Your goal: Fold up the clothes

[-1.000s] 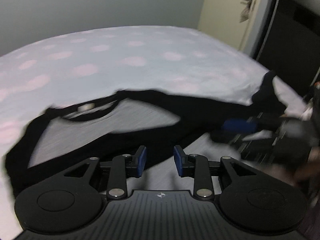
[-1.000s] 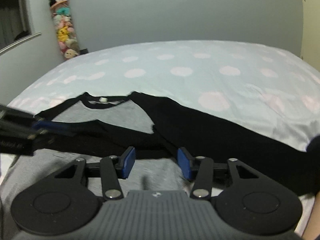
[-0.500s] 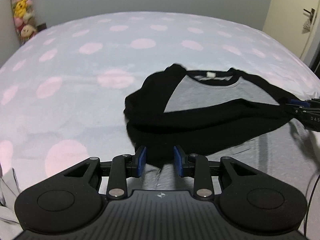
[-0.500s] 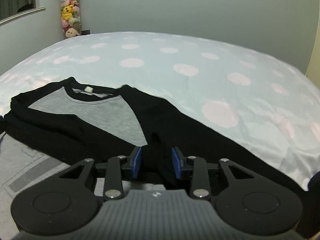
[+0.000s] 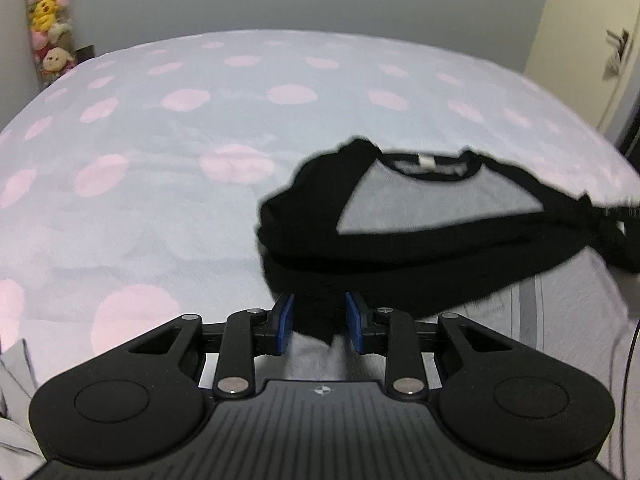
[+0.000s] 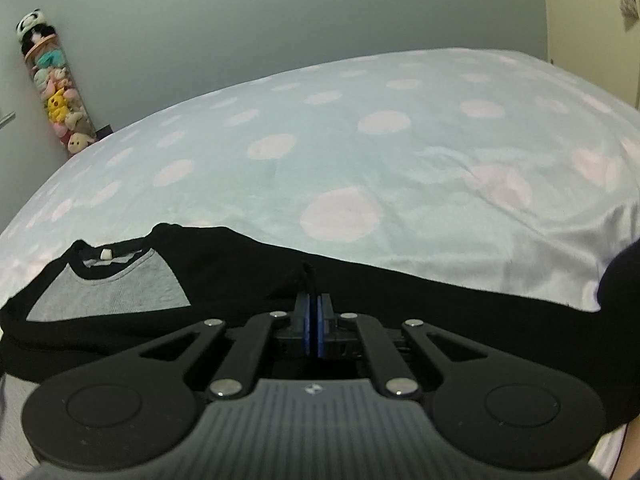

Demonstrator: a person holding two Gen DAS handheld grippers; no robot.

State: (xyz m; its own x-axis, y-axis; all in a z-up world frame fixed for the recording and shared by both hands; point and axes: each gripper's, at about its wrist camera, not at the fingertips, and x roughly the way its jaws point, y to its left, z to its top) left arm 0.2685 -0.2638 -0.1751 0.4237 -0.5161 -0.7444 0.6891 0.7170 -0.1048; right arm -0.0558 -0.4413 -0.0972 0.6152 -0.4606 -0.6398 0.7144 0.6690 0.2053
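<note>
A grey shirt (image 5: 420, 200) with black raglan sleeves and a black collar lies on the bed, one sleeve folded across its chest. My left gripper (image 5: 316, 316) stands open at the shirt's near left edge, with a fold of black sleeve fabric lying between the blue pads (image 5: 285, 318). In the right wrist view the same shirt (image 6: 112, 292) lies at the lower left. My right gripper (image 6: 314, 320) is shut on the black right sleeve (image 6: 400, 292), and a small pinch of fabric sticks up above the fingertips.
The bed (image 5: 200, 200) has a pale blue sheet with pink dots and stretches wide beyond the shirt. A column of plush toys (image 6: 60, 92) stands by the far wall. A door (image 5: 580, 40) is at the right. Pale cloth (image 5: 12, 400) lies at the lower left.
My right gripper has gone from open to shut, pinching the black sleeve. The left gripper swung to the shirt's left side and moved in until the black fabric lies between its pads.
</note>
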